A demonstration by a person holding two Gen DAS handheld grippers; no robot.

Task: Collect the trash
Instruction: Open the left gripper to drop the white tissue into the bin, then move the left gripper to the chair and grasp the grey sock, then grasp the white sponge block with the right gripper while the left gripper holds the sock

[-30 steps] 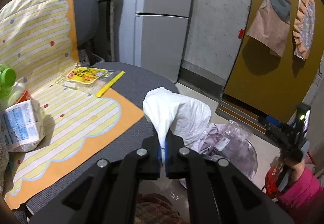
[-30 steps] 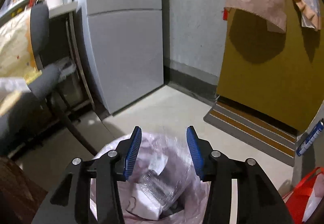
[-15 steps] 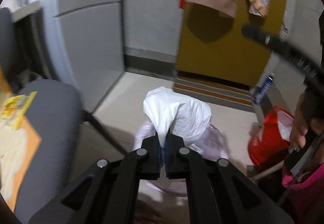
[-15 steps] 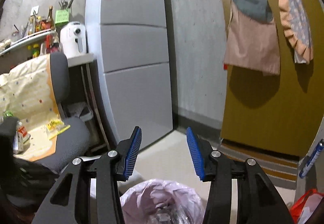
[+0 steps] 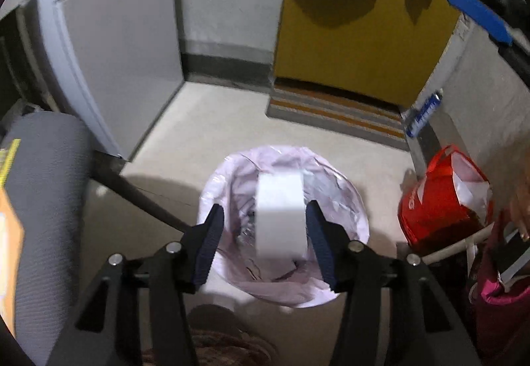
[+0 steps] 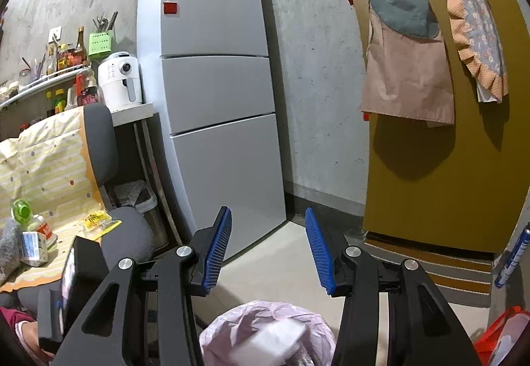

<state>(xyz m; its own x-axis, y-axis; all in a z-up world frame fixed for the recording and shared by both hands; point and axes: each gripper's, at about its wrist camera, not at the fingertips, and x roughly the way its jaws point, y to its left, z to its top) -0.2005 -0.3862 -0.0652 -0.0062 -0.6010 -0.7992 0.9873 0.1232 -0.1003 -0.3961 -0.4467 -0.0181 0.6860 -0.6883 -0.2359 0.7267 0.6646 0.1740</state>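
My left gripper point(image 5: 265, 241) is open right above a bin lined with a pale pink bag point(image 5: 344, 197). A white tissue point(image 5: 280, 217), blurred, is between the fingers and over the bin mouth, free of both pads. My right gripper point(image 6: 267, 248) is open and empty, held above the same bin point(image 6: 232, 326), where the white tissue point(image 6: 275, 341) shows at the bag's mouth. On the chair at left lie a yellow wrapper point(image 6: 97, 221), a small carton point(image 6: 31, 246) and a green-capped bottle point(image 6: 23, 212).
A grey chair point(image 5: 43, 187) with a yellow striped cloth point(image 6: 39, 167) stands at left, a grey fridge point(image 6: 215, 101) behind. A red bag point(image 5: 440, 203) sits right of the bin. A yellow door point(image 6: 447, 167) and a striped mat point(image 5: 334, 114) lie beyond.
My left gripper swung from the chair to over the bin, then opened and let go of the white tissue, which drops toward the bag. My right gripper tilted upward, staying open.
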